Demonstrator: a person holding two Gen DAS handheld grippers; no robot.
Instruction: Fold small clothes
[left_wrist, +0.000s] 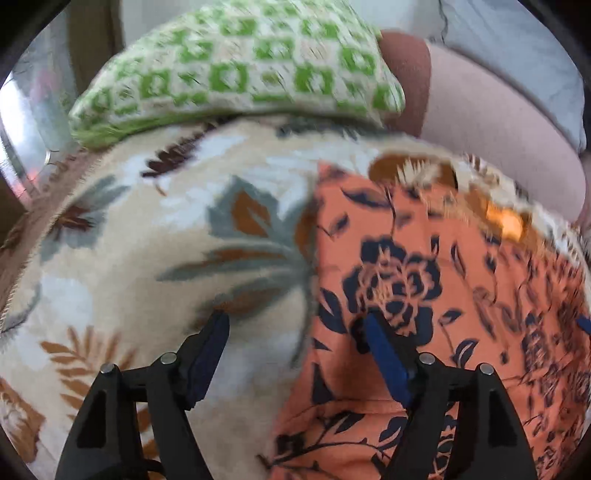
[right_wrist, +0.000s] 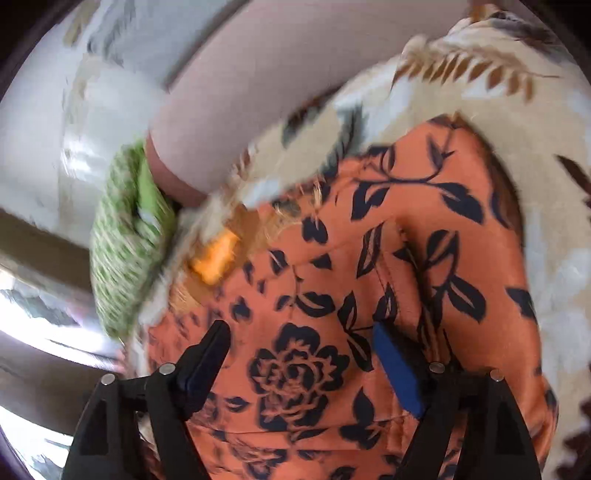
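Left wrist view, left to right. Cream plush blanket with grey and brown leaf print covering the left half of the frame. Green-and-white checked knitted cushion lying along the blanket's far edge, touching it. Left gripper with jaws spread wide, nothing between the pads; left finger over the blanket, right finger over the orange satin garment with dark navy rose and leaf print. Garment lying flat on the blanket, filling the right half of the frame, its left edge running straight away from the camera just right of centre. Pale pink padded surface beyond the blanket at upper right; grey fabric behind it. View blurred; finer detail of the garment's far edge not legible.

Right wrist view, left to right. Green cushion at left, seen edge-on, beside the blanket's fringe. Small bright orange patch at the garment's far-left corner; identity not determinable. Right gripper also spread wide, empty, both fingers hovering over the orange garment; contact with the cloth not determinable. A raised crease running through the garment just beyond the right finger. Blanket showing beyond and to the right of the garment.
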